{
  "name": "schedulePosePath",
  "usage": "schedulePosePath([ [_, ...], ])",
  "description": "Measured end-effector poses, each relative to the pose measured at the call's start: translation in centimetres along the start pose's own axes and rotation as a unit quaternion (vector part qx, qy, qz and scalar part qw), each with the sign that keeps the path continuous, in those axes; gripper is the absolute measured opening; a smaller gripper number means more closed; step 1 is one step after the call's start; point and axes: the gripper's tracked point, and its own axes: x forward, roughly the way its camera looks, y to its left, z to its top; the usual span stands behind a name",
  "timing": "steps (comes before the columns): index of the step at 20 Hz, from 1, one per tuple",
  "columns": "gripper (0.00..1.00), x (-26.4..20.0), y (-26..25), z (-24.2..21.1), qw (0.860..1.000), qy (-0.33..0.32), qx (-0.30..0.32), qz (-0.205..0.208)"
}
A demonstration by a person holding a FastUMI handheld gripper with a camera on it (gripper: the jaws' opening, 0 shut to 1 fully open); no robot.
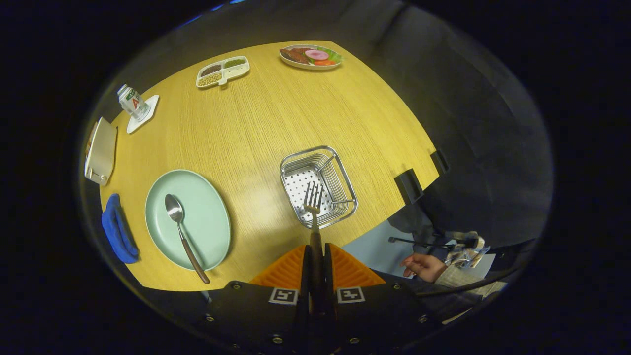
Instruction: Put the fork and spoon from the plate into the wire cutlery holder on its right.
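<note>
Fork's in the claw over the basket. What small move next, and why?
Probably lower the claw a little, then open it: both fingers pinch the fork by its handle, with the prongs over the wire basket. The spoon lies on the plate.

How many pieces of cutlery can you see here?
2. A fork is clamped by its handle in the gripper, its tines over the wire cutlery holder. A spoon lies on the green plate to the holder's left.

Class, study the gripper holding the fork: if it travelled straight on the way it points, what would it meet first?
Probably the wire cutlery holder: the fork held in the gripper already points over it, though depth is unclear.
</note>
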Motion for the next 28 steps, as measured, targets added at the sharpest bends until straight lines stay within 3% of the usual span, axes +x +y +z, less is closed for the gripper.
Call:
schedulePosePath([
  [2, 0.15, -0.3, 0.3, 0.6, 1.000, -0.011, 0.000, 0.004],
  [3, 0.27, -0.3, 0.3, 0.8, 1.000, -0.013, 0.000, 0.005],
  [16, 0.28, -2.8, 1.7, 1.9, 0.998, -0.053, -0.044, -0.005],
  [28, 0.27, -4.7, 9.9, 0.8, 0.979, -0.079, -0.186, 0.013],
])
